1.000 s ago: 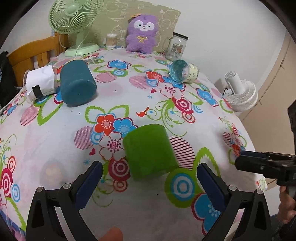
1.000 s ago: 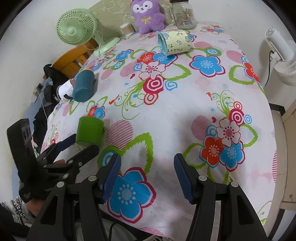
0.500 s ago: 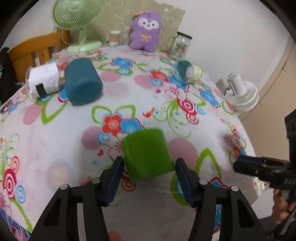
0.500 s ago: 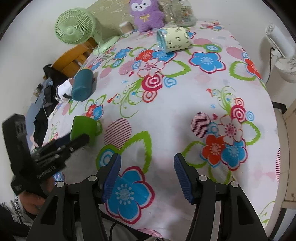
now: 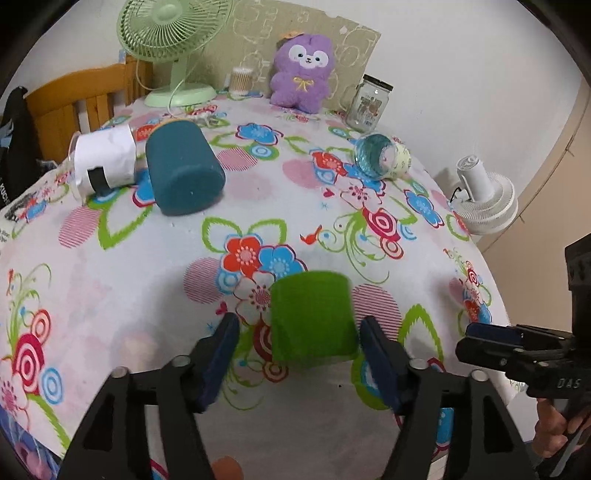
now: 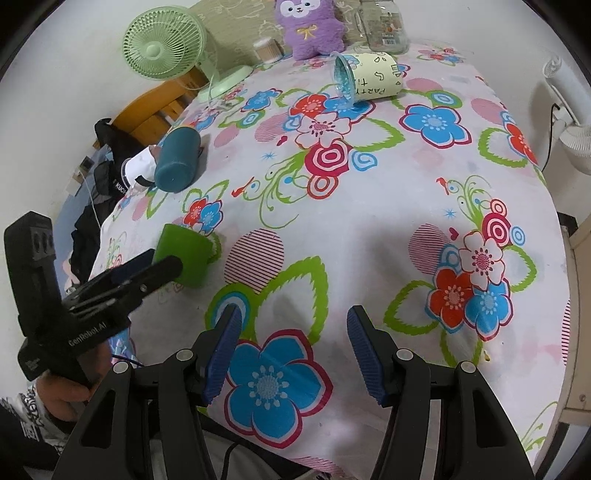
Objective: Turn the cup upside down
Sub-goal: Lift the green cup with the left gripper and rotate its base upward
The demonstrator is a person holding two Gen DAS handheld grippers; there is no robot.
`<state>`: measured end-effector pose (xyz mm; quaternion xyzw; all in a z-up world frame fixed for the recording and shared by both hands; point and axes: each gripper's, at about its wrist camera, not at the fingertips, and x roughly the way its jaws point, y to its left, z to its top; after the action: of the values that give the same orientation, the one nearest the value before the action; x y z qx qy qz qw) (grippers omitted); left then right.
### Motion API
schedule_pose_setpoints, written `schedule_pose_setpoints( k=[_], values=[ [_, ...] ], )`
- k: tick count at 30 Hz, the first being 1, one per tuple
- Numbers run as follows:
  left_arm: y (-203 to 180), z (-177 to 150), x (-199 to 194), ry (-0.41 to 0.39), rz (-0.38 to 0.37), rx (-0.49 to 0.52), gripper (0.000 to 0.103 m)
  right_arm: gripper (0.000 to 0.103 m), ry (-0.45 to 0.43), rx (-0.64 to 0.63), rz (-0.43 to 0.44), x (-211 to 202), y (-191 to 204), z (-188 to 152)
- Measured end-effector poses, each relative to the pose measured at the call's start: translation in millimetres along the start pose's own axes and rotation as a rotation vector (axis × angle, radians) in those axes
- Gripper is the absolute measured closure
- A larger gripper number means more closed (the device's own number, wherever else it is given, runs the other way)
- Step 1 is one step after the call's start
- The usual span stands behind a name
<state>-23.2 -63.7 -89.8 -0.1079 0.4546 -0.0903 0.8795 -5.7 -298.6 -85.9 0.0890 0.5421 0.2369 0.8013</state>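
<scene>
A: Where is the green cup right now?

B: On the flowered tablecloth, near the front edge on the left side. In the left wrist view it sits between the 2 blue-padded fingers of the left gripper, its flat end facing the camera, its outline a little blurred.

A: Is the gripper clamped on it?

B: No. The jaws are apart, with a gap showing between each pad and the cup's sides. The right wrist view shows the same gripper from the side, its fingers level with the cup, which looks tilted; I cannot tell if anything touches it there.

A: And the right gripper?

B: Its 2 fingers stand wide apart over bare cloth, above a big blue flower print, holding nothing. It is well apart from the cup, off to its right.

A: What else is on the table?

B: A teal cup lying on its side at the left, touching a white-wrapped clear cup beside it. Farther back, a glittery blue cup with a pale yellow sleeve also lies on its side. Along the back stand a green desk fan, a purple plush toy, a glass jar and a small tub of cotton swabs. A white fan stands off the table's right side
</scene>
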Motion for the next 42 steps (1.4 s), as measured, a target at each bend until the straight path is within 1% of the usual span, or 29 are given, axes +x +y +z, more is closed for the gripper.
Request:
schedule_pose_setpoints(
  k=[5,7,8,12,18,20,24,27,30,38,42],
  values=[
    [-5.0,-1.2,7.7,0.011,-0.011,0.015,0.028,0.040,0.001,0.005,-0.004,-0.8,-2.2,-1.5],
    [-5.8,-3.2,11.1,0.023,-0.022,0.019,0.033,0.040,0.001,0.009,-0.004,-0.5,-3.1,-1.6],
    [-6.2,-3.8,12.3,0.027,-0.025,0.021,0.040,0.040,0.001,0.010,-0.003,-0.4,-3.5,-1.7],
    [-8.1,-8.1,18.6,0.058,-0.042,0.026,0.051,0.040,0.002,0.011,-0.001,0.2,-4.0,-1.0],
    [-10.9,-5.7,10.9,0.061,-0.047,0.048,0.050,0.040,0.002,0.006,0.005,2.1,-2.0,1.4],
    [-11.2,-2.3,6.0,0.077,-0.066,0.055,0.050,0.040,0.002,0.002,0.007,2.8,-0.4,1.6],
    [-10.9,9.8,-5.3,0.109,-0.067,0.099,0.050,0.040,0.005,-0.010,0.015,4.9,3.8,1.8],
    [-6.8,19.8,-12.4,0.159,-0.055,0.143,0.050,0.040,0.006,-0.020,0.026,6.3,7.4,1.6],
    [-1.4,24.5,-16.2,0.219,-0.011,0.203,0.050,0.040,0.009,-0.027,0.037,8.9,10.1,1.1],
    [9.0,24.9,-15.9,0.435,0.077,0.343,0.050,0.040,0.028,-0.048,0.059,18.5,19.3,0.2],
    [8.7,20.1,-8.1,0.564,0.106,0.408,0.050,0.040,0.032,-0.065,0.066,20.6,25.4,0.0]
  ],
)
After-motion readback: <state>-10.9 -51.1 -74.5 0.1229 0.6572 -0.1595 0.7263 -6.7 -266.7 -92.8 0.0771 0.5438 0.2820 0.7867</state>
